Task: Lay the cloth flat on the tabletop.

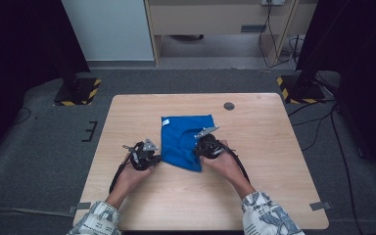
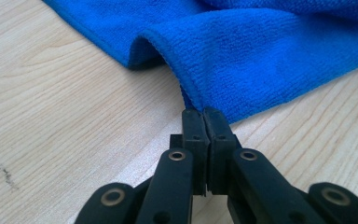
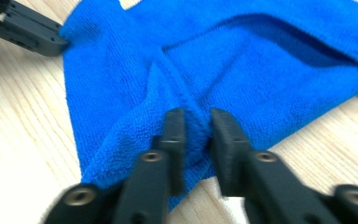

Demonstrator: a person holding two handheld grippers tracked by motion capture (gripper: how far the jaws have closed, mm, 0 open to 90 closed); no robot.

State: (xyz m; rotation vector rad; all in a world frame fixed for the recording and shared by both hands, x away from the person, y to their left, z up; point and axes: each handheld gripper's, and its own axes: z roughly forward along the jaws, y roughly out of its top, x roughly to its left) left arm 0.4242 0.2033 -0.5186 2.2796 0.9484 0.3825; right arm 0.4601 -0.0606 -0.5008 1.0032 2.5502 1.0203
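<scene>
Wooden table [image 1: 142,205] is bearing a blue microfibre cloth [image 1: 183,137]; the left gripper [image 2: 204,122] is clamping its hem, the right gripper [image 3: 196,128] is pinching a ridge, needing firmer closure before lifting.

The cloth [image 1: 185,139] lies mid-table [image 1: 254,196], between the grippers' fingers [image 3: 175,135].

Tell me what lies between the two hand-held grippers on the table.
The blue microfibre cloth spans the gap between the left hand-held gripper and the right hand-held gripper, as the high view shows.
</scene>
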